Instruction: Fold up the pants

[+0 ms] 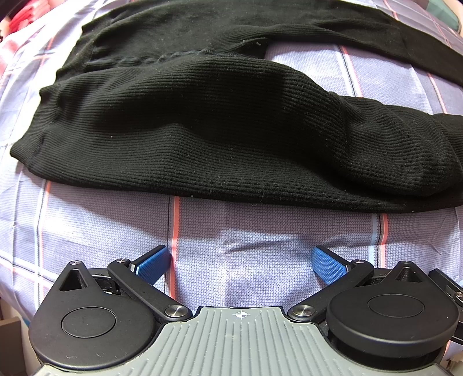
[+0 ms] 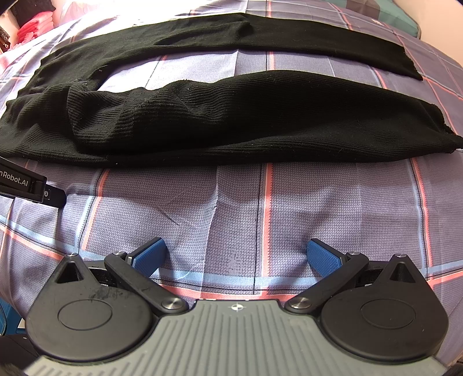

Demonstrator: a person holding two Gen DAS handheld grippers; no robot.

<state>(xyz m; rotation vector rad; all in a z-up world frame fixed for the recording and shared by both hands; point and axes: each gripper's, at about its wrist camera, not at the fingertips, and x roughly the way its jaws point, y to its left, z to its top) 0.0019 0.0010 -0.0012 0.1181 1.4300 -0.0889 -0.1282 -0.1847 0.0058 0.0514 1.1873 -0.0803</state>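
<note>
Black ribbed pants (image 1: 202, 130) lie spread flat on a checked bedsheet, waist to the left and both legs running right. In the right wrist view the same pants (image 2: 231, 121) show their two leg ends at the right, with a strip of sheet between the legs. My left gripper (image 1: 240, 264) is open over bare sheet, a short way short of the near leg's edge by the waist end. My right gripper (image 2: 235, 256) is open too, above the sheet in front of the near leg's lower half. Neither gripper touches the fabric.
The lilac sheet (image 2: 332, 202) with pink and blue lines covers the bed and is slightly creased. Part of the other gripper (image 2: 26, 188) pokes in at the left of the right wrist view. Pink folded items (image 2: 34, 26) sit far back left; a teal cushion (image 2: 402, 14) far back right.
</note>
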